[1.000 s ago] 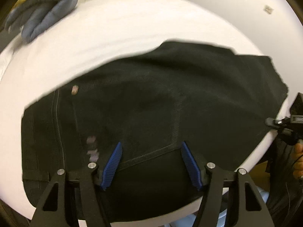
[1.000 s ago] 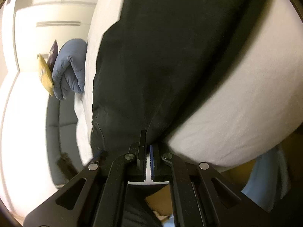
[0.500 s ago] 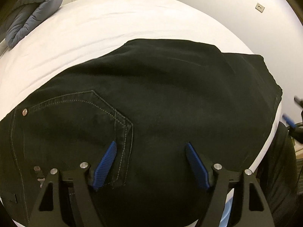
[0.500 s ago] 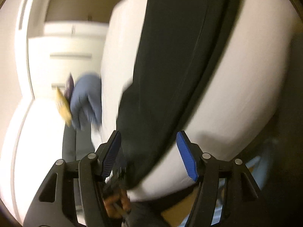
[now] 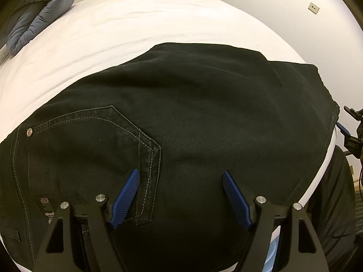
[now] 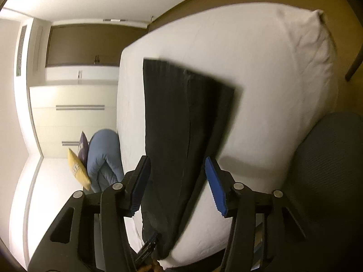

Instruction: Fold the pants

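Lying spread over the near edge of the bed (image 5: 158, 18), the black pants (image 5: 204, 113) are held by neither pair of tongs. In the left wrist view, nearest of all, the left gripper (image 5: 181, 195) is seen hovering over the seat of the garment with its jaws wide and nothing pinched between them; the back pocket (image 5: 95, 140) lies just under and to the left of its left blue pad. In the right wrist view the right gripper (image 6: 179, 185) is seen with its jaws half apart, having just been closing slightly, and the leg end of the pants appears between the pads but is not pressed by them. A slip is judged the main risk: the near edge of the cloth overhangs the mattress, and with no grip on it the weight of the denim could drag it down. A single layer might also be pinched instead of both, which would leave the fold crooked. Farther off, the legs run away over the white sheet, and a rolled blue duvet (image 5: 38, 11) is seen at the far left.
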